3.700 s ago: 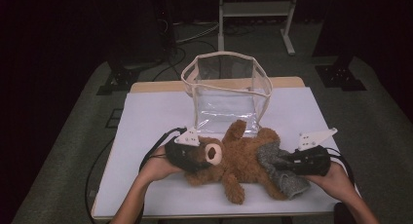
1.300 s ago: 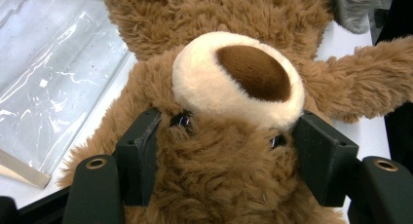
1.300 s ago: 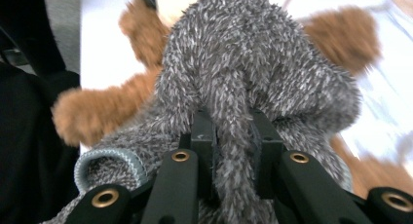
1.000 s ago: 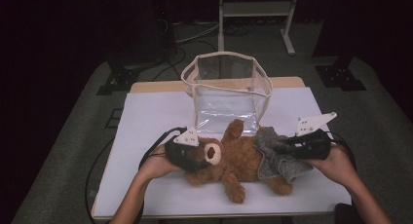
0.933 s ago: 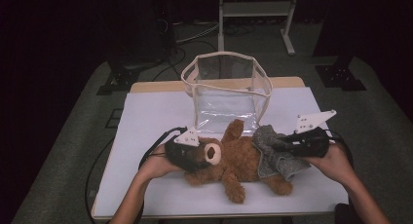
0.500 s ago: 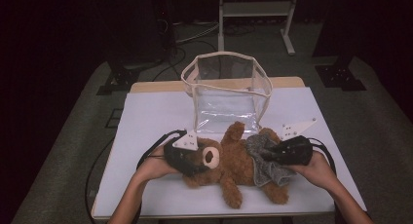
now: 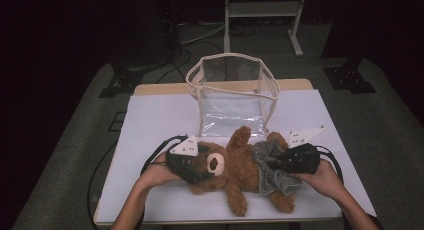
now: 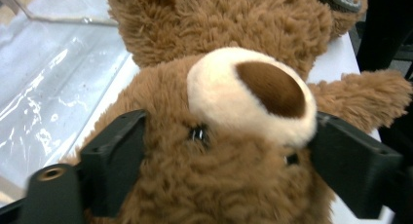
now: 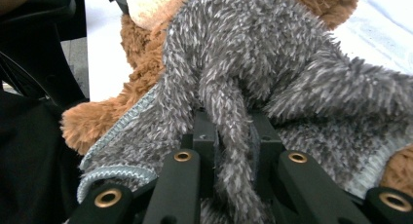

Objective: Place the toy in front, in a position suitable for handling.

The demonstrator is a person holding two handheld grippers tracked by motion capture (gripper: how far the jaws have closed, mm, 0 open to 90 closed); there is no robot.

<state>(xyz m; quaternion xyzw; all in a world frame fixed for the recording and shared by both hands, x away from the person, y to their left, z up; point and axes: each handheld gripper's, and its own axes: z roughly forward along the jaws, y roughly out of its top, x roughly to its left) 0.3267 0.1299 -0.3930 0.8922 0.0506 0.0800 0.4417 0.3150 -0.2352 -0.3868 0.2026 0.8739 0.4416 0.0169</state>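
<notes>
A brown teddy bear (image 7: 235, 170) lies on its back on the white table (image 7: 150, 120), head to the left. My left gripper (image 7: 197, 165) is shut on the bear's head (image 8: 219, 151), one jaw on each side of the cream muzzle (image 8: 251, 95). A fuzzy grey garment (image 7: 270, 165) covers the bear's lower body. My right gripper (image 7: 272, 162) is shut on a fold of that grey garment (image 9: 229, 136), pinched between its jaws at the bear's waist.
A clear plastic bag with a cream rim (image 7: 232, 92) stands open just behind the bear. The table's front edge (image 7: 225, 221) lies close below the bear's legs. A metal stand (image 7: 262, 12) and cables sit on the dark floor beyond.
My right gripper has moved left along the bear's legs toward the waist, dragging the grey garment up over the lower body. The left gripper has stayed on the head.
</notes>
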